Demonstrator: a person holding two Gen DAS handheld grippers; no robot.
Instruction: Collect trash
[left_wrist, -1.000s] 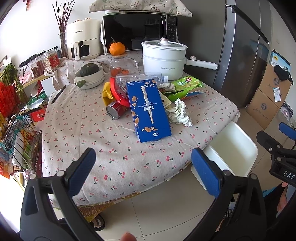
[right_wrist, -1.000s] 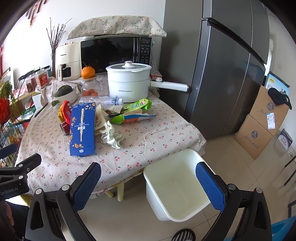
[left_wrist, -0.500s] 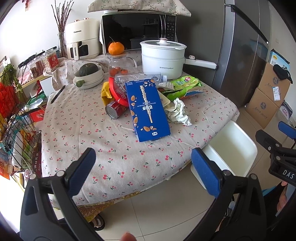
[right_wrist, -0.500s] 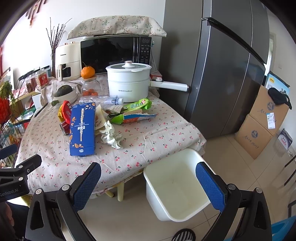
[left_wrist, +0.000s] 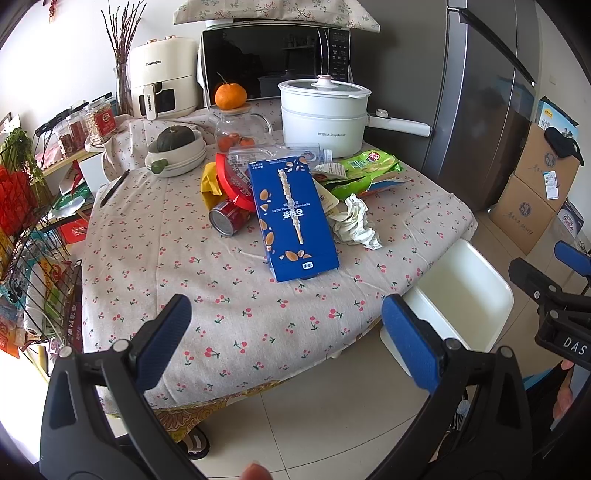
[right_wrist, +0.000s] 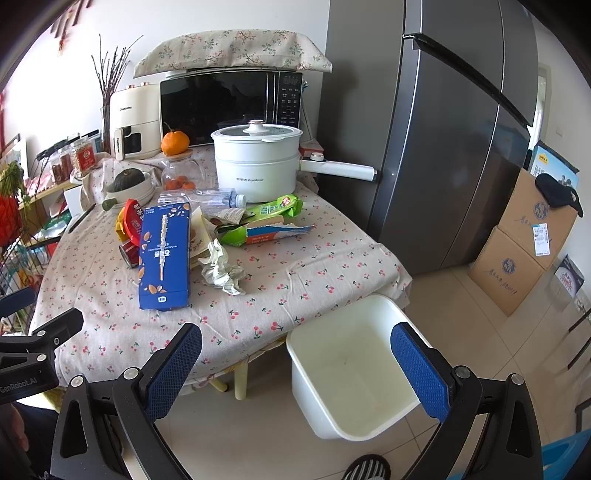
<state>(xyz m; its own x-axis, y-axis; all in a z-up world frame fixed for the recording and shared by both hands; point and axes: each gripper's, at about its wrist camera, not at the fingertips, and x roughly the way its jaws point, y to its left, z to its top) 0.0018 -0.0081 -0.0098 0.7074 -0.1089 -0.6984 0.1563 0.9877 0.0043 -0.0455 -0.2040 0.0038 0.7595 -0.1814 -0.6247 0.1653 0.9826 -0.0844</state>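
Trash lies piled in the middle of the cherry-print table (left_wrist: 192, 295): a long blue snack box (left_wrist: 291, 218) (right_wrist: 164, 253), crumpled white paper (left_wrist: 352, 221) (right_wrist: 221, 269), a red can (left_wrist: 227, 218) on its side, green snack bags (left_wrist: 365, 168) (right_wrist: 273, 208) and a clear plastic bottle (right_wrist: 218, 195). A white bin (right_wrist: 351, 373) (left_wrist: 461, 295) stands on the floor at the table's right edge, with nothing in it. My left gripper (left_wrist: 286, 339) hangs open before the table's near edge. My right gripper (right_wrist: 295, 369) is open above the bin's near rim.
A white electric pot (left_wrist: 323, 110), a glass jar with an orange (left_wrist: 231, 96) on its lid, a bowl with a green squash (left_wrist: 175, 147), a microwave and an air fryer fill the table's back. A wire rack stands left, a grey fridge (right_wrist: 443, 147) and cardboard boxes (right_wrist: 528, 251) right.
The left wrist view has drifted slightly, so the table's things sit a little higher and left. The right gripper has not moved. Both stay open.
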